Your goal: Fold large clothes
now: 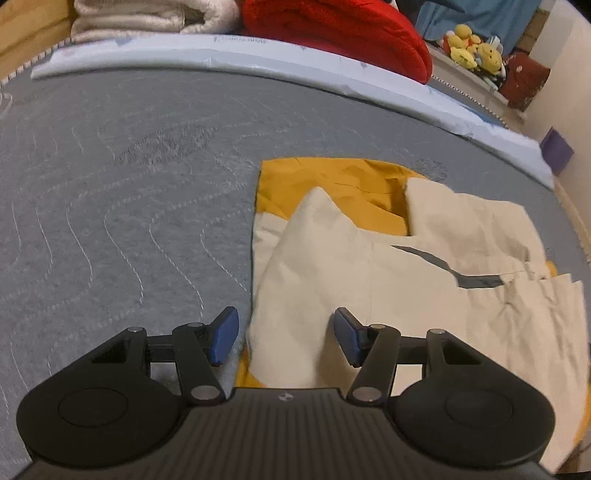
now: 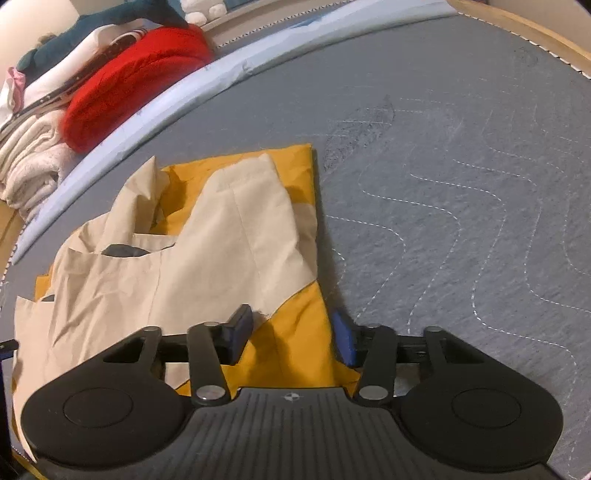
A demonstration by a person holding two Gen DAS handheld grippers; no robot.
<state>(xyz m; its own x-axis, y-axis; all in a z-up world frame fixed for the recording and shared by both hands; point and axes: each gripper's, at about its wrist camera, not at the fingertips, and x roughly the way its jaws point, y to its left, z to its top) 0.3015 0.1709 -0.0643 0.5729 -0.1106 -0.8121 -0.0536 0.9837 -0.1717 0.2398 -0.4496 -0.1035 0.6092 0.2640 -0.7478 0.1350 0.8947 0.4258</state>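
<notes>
A large cream and mustard-yellow garment [image 1: 369, 266] lies partly folded on the grey quilted mattress [image 1: 110, 184]. Its cream sleeves are folded in over the yellow body. My left gripper [image 1: 286, 336] is open just above the garment's near left edge, with its blue pads on either side of the cream cloth. In the right wrist view the same garment [image 2: 207, 240] lies left of centre. My right gripper [image 2: 293, 334] is open over the garment's near right yellow corner, with nothing between its pads.
A light blue folded sheet [image 1: 258, 55] runs along the far side of the mattress. Behind it lie a red blanket [image 1: 340, 33], cream blankets [image 1: 147, 18] and yellow plush toys [image 1: 472, 48]. A wooden bed frame [image 2: 517, 26] edges the mattress.
</notes>
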